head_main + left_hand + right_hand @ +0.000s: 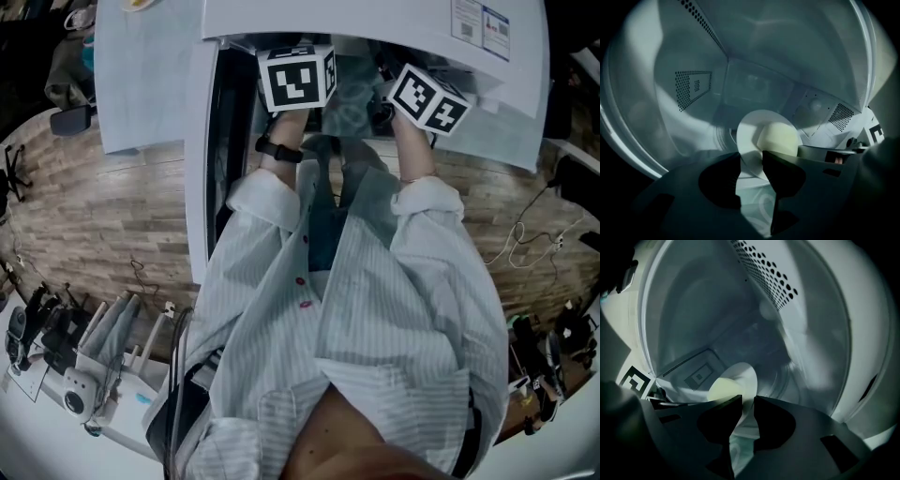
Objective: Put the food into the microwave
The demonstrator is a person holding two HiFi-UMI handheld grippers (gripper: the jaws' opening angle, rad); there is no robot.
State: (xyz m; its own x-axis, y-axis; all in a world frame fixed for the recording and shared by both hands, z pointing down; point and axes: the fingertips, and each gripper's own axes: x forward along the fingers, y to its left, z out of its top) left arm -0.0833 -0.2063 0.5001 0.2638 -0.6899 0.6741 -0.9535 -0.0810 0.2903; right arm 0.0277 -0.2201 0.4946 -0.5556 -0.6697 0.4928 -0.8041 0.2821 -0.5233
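both grippers are sitting inside the open microwave (375,23), and together they are holding one white plate (750,136) in its cavity. the left gripper (751,161) is clenching the plate's rim between its two dark jaws, with only a thin gap showing between them. the right gripper (748,401) is gripping the opposite rim in the same way. the food (778,138), a pale yellowish rounded lump, is lying on the plate. its lower part is disappearing behind the jaw bodies in both gripper views, so it is hard to say what kind of food it is.

i cannot tell if the plate is touching the microwave floor or hanging just above it, because the jaws are covering that place.

in the head view the fingertips, the plate and the food are all hidden. only the two marker cubes (295,78) are showing at the cavity's mouth, and the person's striped shirt (375,309) is filling the middle of the picture. the door (199,187) is standing open at the left, seen nearly edge-on. the microwave's top is cut off by the upper edge of the picture.
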